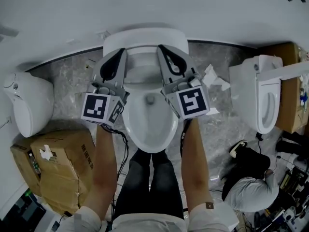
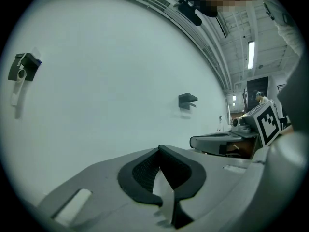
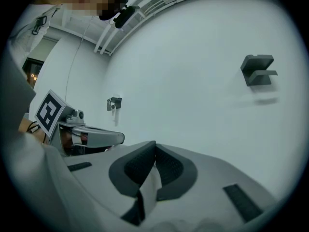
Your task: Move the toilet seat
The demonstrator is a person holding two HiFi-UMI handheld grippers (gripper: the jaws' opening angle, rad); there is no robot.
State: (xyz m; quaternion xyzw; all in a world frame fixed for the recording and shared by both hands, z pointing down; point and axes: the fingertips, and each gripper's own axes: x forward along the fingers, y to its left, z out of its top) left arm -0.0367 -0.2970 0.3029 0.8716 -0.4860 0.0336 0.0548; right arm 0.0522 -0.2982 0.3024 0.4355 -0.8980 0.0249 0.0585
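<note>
The toilet seat (image 1: 149, 148) seems to lie flat as the white ring round the open bowl (image 1: 150, 111) of the middle toilet, though from straight above it is hard to tell from the rim. Over the back of that toilet the left claw (image 1: 119, 52) (image 2: 158, 150) and the right claw (image 1: 162, 48) (image 3: 154, 144) sit side by side. Each is pressed together with nothing pinched and points at the pale wall (image 1: 145, 6) behind the toilet. Whether either touches the toilet I cannot tell. The person's bare forearms run down either side of the bowl. Right of the toilet lie crumpled paper (image 1: 212, 79) and a second toilet (image 1: 246, 81), and a third toilet (image 1: 29, 103) stands to its left. A cardboard box (image 1: 63, 163) sits left of the toilet's front. Another person (image 1: 251, 190) crouches to the front right.
</note>
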